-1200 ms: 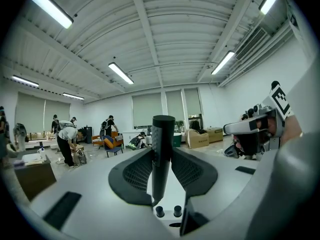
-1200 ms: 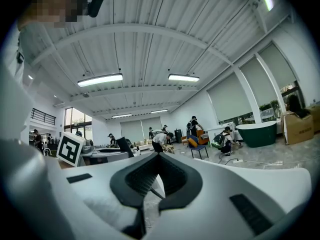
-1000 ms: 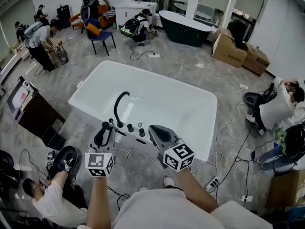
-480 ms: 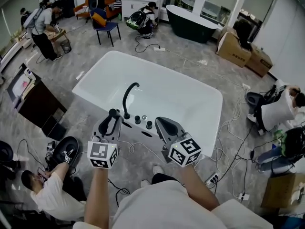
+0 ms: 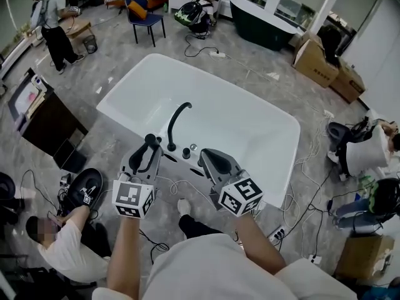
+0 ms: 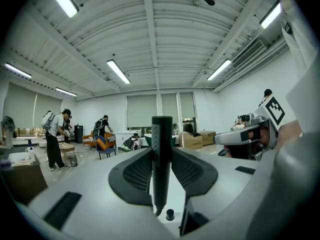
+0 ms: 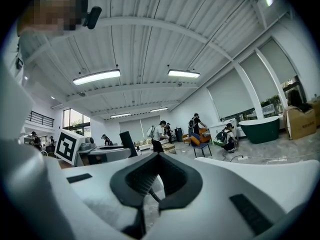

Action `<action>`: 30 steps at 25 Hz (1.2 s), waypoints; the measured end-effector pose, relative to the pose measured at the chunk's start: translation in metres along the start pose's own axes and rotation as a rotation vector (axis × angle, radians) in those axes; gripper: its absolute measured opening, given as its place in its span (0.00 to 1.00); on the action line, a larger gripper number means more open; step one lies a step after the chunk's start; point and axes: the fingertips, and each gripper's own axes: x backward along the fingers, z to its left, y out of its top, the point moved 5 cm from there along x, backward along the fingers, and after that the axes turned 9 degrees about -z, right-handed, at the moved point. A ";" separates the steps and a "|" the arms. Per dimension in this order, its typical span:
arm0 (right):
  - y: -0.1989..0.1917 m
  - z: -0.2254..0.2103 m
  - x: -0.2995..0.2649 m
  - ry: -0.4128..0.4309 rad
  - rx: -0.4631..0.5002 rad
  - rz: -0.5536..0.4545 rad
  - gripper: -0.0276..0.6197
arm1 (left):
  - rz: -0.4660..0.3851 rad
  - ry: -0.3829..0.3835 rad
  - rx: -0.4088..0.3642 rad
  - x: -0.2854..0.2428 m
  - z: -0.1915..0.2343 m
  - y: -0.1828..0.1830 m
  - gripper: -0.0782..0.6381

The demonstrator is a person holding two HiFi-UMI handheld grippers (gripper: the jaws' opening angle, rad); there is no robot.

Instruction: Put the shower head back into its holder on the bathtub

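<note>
The black shower head [image 6: 161, 159] stands upright, long axis vertical, hose end down, at lower centre of the head view. The left gripper [image 6: 161, 184] clamps it between partly spread jaws. It sits over the near rim of the white bathtub [image 5: 262, 136], just left of the faucet [image 5: 177, 120]. The floor [image 5: 112, 61] is grey stone. The right gripper [image 7: 156, 176] is level, its jaw tips together and empty.

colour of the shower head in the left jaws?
Black. The shower head shows best in the left gripper view.
</note>
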 end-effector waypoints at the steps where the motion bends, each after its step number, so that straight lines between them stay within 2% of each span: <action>1: -0.002 -0.003 -0.007 0.002 -0.001 0.002 0.07 | 0.004 -0.002 0.000 -0.004 0.004 -0.001 0.28; 13: -0.034 -0.035 -0.104 0.042 -0.031 0.057 0.07 | 0.042 0.012 0.020 -0.048 0.070 -0.020 0.28; 20: -0.048 -0.038 -0.146 0.052 -0.033 0.080 0.07 | 0.054 0.005 0.023 -0.064 0.103 -0.029 0.28; 25: -0.052 -0.039 -0.162 0.041 -0.037 0.088 0.07 | 0.044 -0.033 0.035 -0.075 0.114 -0.027 0.28; 30: -0.063 -0.036 -0.188 -0.018 -0.028 0.097 0.07 | 0.046 -0.116 0.054 -0.085 0.140 -0.035 0.28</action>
